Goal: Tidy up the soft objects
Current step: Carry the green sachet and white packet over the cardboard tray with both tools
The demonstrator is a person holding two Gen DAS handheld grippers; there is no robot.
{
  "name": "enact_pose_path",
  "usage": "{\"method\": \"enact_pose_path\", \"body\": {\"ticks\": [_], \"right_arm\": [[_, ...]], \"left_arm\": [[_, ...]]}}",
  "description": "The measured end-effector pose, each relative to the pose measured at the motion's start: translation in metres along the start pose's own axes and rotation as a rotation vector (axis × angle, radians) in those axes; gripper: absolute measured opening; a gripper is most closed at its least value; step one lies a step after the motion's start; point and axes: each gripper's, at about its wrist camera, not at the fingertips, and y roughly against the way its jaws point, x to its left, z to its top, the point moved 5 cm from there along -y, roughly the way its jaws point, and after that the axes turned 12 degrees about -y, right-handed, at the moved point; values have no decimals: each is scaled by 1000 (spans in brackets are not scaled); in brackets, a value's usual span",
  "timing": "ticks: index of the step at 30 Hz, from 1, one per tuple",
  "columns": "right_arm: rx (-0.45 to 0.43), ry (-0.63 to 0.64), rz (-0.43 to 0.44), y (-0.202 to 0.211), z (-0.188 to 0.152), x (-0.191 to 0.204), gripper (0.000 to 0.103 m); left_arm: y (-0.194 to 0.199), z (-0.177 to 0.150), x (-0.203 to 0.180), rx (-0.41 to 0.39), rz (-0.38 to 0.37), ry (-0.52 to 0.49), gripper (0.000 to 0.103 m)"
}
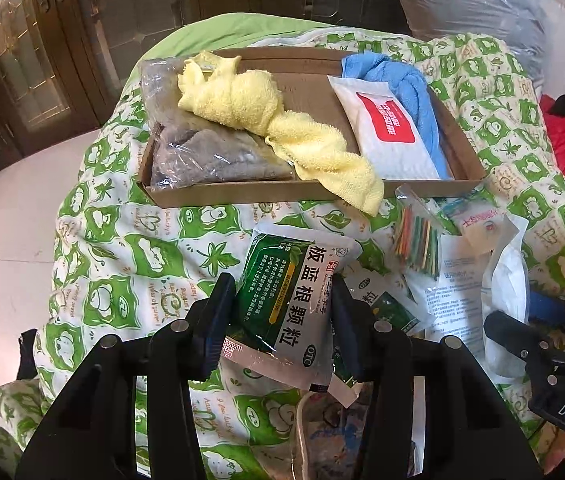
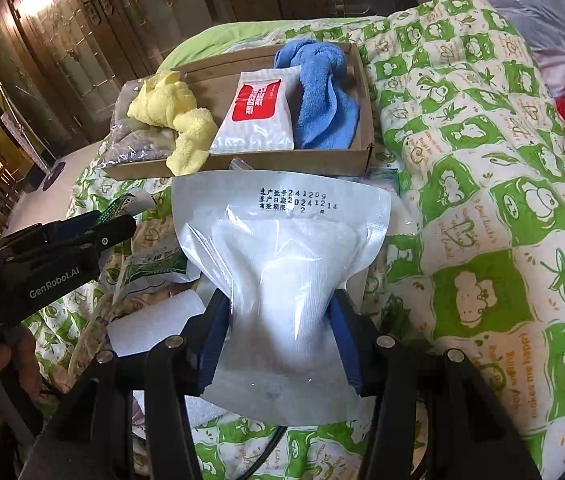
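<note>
We pinch a light, slippery green-and-white foil granule sachet [image 1: 290, 300] in our left tongs [image 1: 282, 312] and a soft, squashy white gauze pouch [image 2: 278, 272] mid-body in our right tongs [image 2: 278, 320], both held above the bed, the brown cardboard tray [image 1: 266, 194] at twelve o'clock.

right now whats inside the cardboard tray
Shallow cardboard tray holds a yellow terry towel, blue towel, white red-labelled pack and clear-bagged grey cloth; anything beneath them is hidden.
</note>
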Motion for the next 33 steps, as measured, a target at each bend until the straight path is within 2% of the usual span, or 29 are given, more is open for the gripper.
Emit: {"method": "enact_pose_path", "body": {"ticks": [33], "right_arm": [[-10,9,-23,1,-1,2,51]], "left_arm": [[17,8,4,-75,22,16,47]]}}
